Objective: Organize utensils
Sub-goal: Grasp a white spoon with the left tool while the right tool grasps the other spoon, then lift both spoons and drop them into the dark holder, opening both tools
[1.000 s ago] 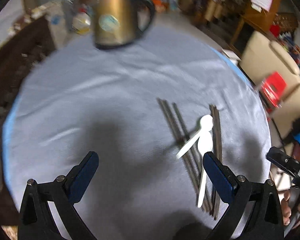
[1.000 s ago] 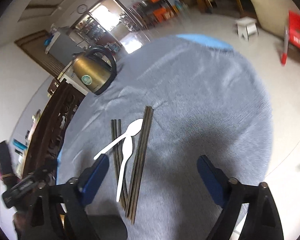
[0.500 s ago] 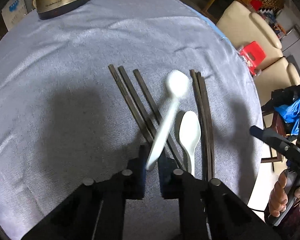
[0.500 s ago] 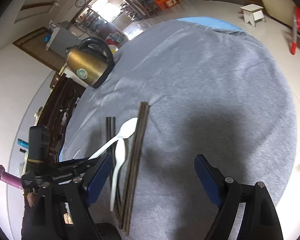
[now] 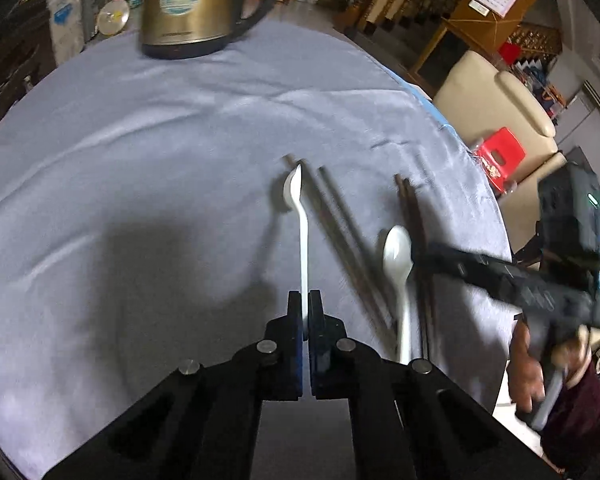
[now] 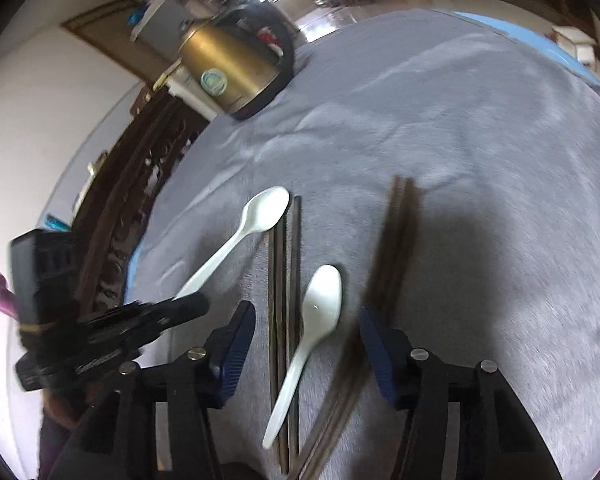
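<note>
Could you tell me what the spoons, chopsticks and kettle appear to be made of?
Spoons: probably plastic, possibly melamine; opaque white, glossy, thin handles. One is clamped in the left gripper.
Chopsticks: likely dark wood; brown, matte, straight. Too blurred to be sure.
Kettle: brushed metal, brassy sheen, with a black handle, probably plastic.

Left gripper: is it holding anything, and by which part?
Yes. The left gripper is shut on a white spoon, pinching the handle's end, bowl pointing away.

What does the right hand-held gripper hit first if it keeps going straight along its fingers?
Probably the second white spoon lying between the open right hand-held gripper fingers, on the chopsticks. Height above the cloth is unclear.
</note>
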A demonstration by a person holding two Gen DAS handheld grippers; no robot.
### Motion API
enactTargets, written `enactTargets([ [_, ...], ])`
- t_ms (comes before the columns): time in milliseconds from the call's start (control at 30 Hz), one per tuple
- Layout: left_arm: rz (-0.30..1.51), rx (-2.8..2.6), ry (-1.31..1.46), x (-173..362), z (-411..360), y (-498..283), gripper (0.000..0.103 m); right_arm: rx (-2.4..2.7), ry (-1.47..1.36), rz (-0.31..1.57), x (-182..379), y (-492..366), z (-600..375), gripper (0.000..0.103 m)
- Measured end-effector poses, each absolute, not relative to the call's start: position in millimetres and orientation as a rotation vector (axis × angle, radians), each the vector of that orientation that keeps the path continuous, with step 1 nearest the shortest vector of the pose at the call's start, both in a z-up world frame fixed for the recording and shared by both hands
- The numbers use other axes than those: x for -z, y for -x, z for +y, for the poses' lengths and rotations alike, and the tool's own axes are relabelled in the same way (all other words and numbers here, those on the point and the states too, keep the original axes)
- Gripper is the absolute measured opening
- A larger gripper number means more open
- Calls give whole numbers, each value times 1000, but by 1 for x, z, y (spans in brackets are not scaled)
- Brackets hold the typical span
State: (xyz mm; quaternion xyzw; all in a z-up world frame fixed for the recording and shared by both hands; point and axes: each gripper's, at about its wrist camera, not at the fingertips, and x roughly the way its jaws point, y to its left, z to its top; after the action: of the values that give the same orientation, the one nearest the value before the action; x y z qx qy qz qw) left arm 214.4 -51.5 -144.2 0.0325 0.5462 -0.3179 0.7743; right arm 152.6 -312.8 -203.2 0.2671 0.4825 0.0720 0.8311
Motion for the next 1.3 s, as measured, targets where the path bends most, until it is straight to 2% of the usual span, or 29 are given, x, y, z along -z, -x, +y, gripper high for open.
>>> enactTargets([
  [133,1232,666,-104,158,-31,-202,3,-92,-473,1063,211,-164,-304,51],
  [167,1261,660,-120,163,-27,-200,6,-89,-454,1075,212,-165,-302,49],
  [200,1293,658,-128,167,-24,-198,22,-85,-437,1096,215,-167,-298,47],
  [233,1329,661,-127,171,-21,-199,43,-84,-428,1106,217,-168,-297,46],
  [267,1342,658,-123,173,-19,-200,50,-79,-401,1097,216,-168,-294,43],
  [333,1327,640,-117,170,-14,-206,51,-75,-354,1101,216,-168,-289,34],
  [400,1313,635,-93,164,-14,-215,51,-72,-337,1101,217,-168,-290,18],
  [433,1302,626,-83,160,-14,-221,51,-73,-338,1100,218,-169,-291,15],
  [567,1239,569,-108,153,-31,-250,51,-87,-375,1086,220,-172,-299,11],
  [700,1249,518,-134,170,-59,-272,51,-109,-406,1061,217,-169,-303,7],
  [767,1254,510,-154,179,-71,-278,50,-116,-410,1045,214,-168,-303,7],
  [800,1229,501,-163,179,-67,-279,46,-118,-410,1036,212,-167,-304,7],
  [833,1209,506,-171,179,-70,-279,29,-120,-411,1030,210,-165,-304,7],
  [1067,1166,487,-187,176,-70,-274,30,-151,-485,980,203,-165,-315,12],
  [1133,1152,482,-171,169,-66,-267,30,-169,-484,974,200,-167,-313,28],
  [1200,1131,477,-156,160,-59,-263,30,-158,-453,966,199,-170,-309,51],
  [1300,1106,470,-132,150,-51,-260,30,-147,-395,963,201,-174,-301,51],
])
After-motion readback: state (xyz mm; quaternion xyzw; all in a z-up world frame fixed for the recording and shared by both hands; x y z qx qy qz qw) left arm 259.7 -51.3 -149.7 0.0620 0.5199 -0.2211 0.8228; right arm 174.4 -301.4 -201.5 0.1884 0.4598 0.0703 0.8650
